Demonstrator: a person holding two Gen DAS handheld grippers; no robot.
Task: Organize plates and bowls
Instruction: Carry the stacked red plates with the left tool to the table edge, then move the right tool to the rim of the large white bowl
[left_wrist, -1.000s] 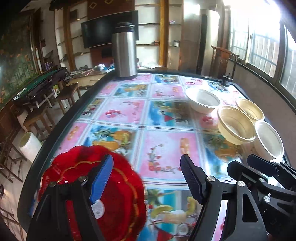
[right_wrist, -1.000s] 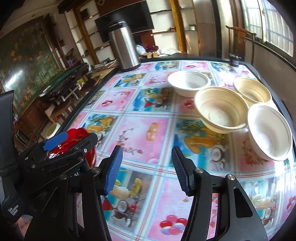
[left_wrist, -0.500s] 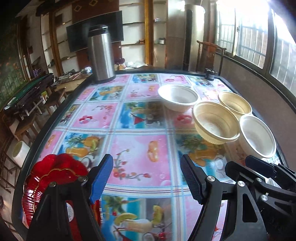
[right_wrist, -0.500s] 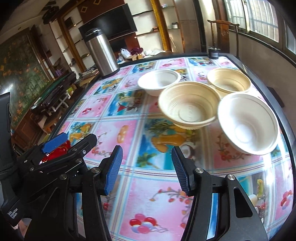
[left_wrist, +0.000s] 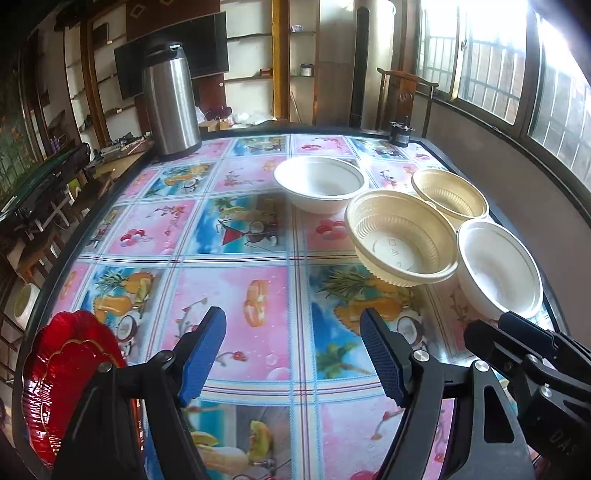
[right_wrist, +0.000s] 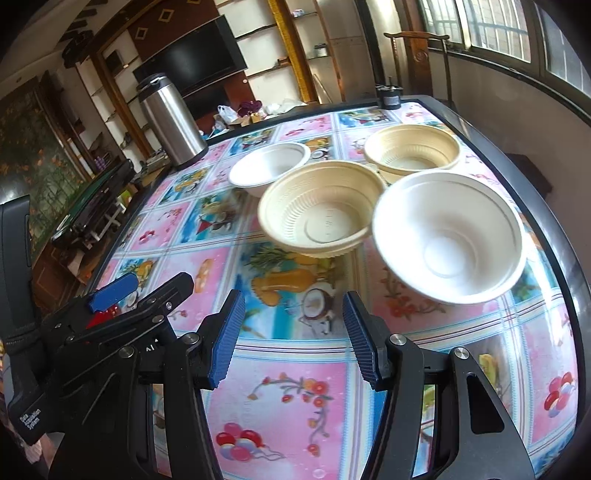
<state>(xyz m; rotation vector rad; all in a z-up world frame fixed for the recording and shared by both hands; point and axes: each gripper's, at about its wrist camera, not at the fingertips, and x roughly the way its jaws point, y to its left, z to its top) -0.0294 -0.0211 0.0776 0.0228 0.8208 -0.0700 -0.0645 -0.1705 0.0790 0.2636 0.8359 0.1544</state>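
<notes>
Several bowls stand on the table's right half: a near white bowl (right_wrist: 448, 236) (left_wrist: 498, 267), a near cream ribbed bowl (right_wrist: 319, 210) (left_wrist: 400, 242), a far cream bowl (right_wrist: 412, 151) (left_wrist: 448, 195) and a far white bowl (right_wrist: 269, 168) (left_wrist: 319, 182). A red scalloped plate (left_wrist: 62, 373) lies at the near left corner, partly behind my left gripper's finger. My left gripper (left_wrist: 291, 354) is open and empty above the tablecloth. My right gripper (right_wrist: 293, 338) is open and empty, just short of the two near bowls.
A tall steel thermos (left_wrist: 170, 103) (right_wrist: 171, 123) stands at the far left of the table (left_wrist: 236, 295). A small dark jar (left_wrist: 400, 134) sits at the far right edge. Chairs and a wall flank the table.
Both grippers have swung right and forward toward the bowls, which now loom larger. The red plate has slid to the left edge of the left wrist view. Both stay open.
</notes>
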